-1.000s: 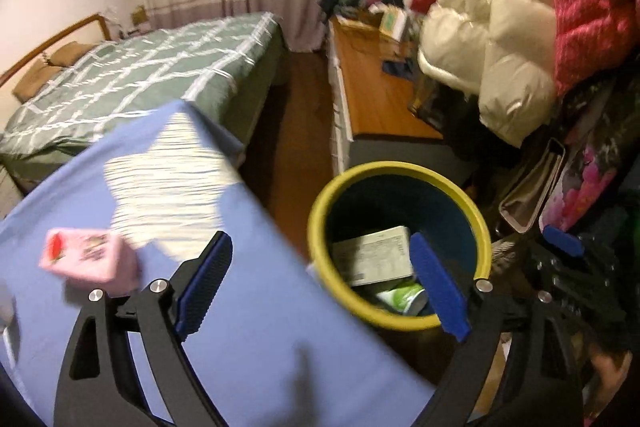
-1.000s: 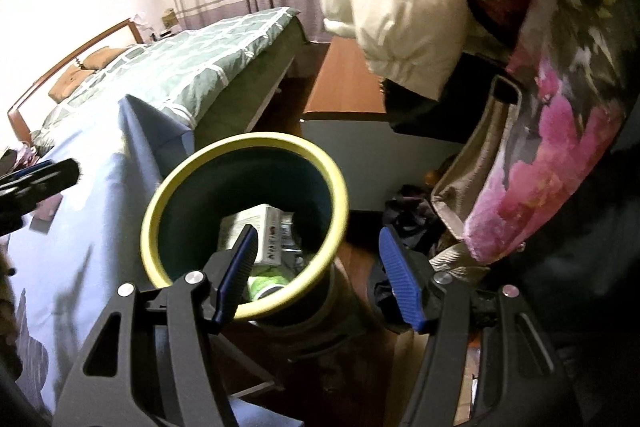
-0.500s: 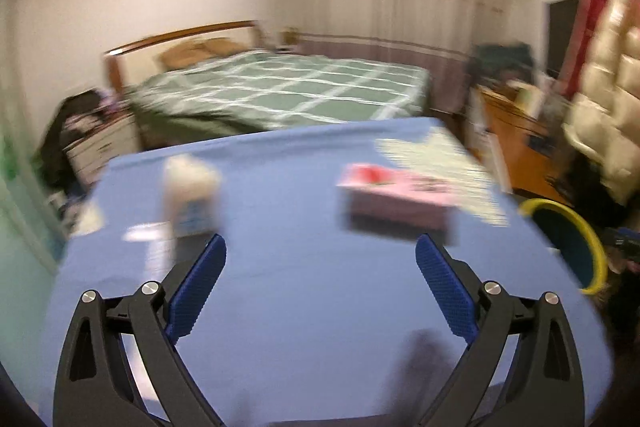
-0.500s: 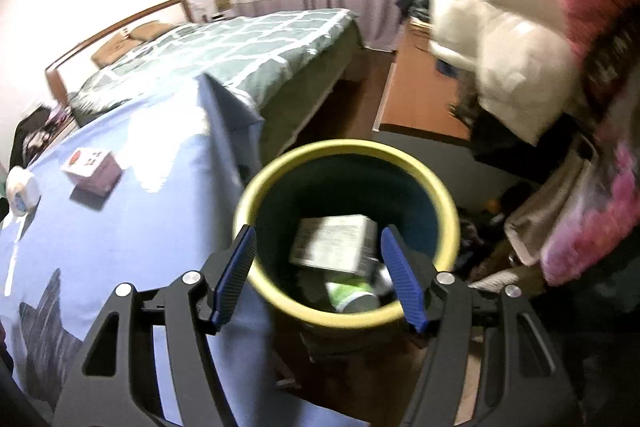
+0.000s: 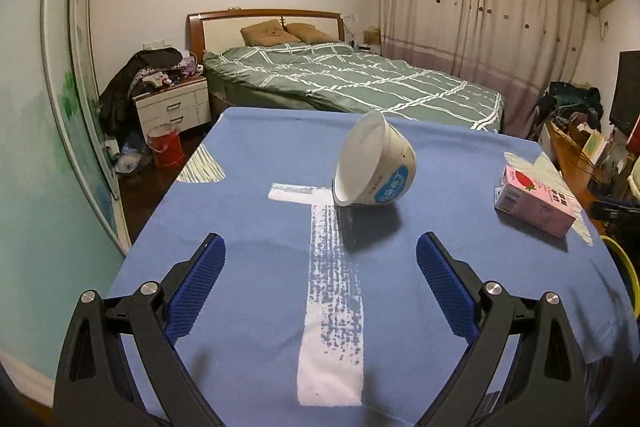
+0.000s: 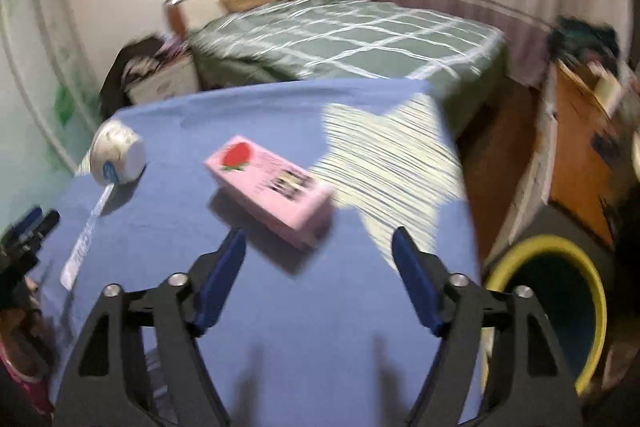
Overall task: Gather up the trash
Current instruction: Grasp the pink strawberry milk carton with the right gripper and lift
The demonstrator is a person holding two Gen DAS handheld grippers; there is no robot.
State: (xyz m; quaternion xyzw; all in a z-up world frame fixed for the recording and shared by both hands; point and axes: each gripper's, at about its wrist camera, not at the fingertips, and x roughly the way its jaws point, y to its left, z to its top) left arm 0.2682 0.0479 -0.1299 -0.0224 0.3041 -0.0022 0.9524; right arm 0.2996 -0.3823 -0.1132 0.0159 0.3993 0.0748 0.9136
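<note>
Here the pink carton [image 6: 272,187] lies just beyond the right hand-held gripper [image 6: 318,239], its empty jaws just widened.

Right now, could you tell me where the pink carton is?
The pink carton lies on the blue tablecloth, just ahead of the open right gripper, right of the tipped white cup.

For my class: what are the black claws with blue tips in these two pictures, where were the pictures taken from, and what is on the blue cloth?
They are handheld grippers, one per hand, each carrying a camera looking along its fingers. The left gripper faces a tipped white paper bowl; the right gripper, whose jaws have just been opening, faces a pink strawberry milk carton. Both lie on the blue tablecloth. Both grippers are open and empty. A yellow-rimmed bin stands beside the table.
</note>
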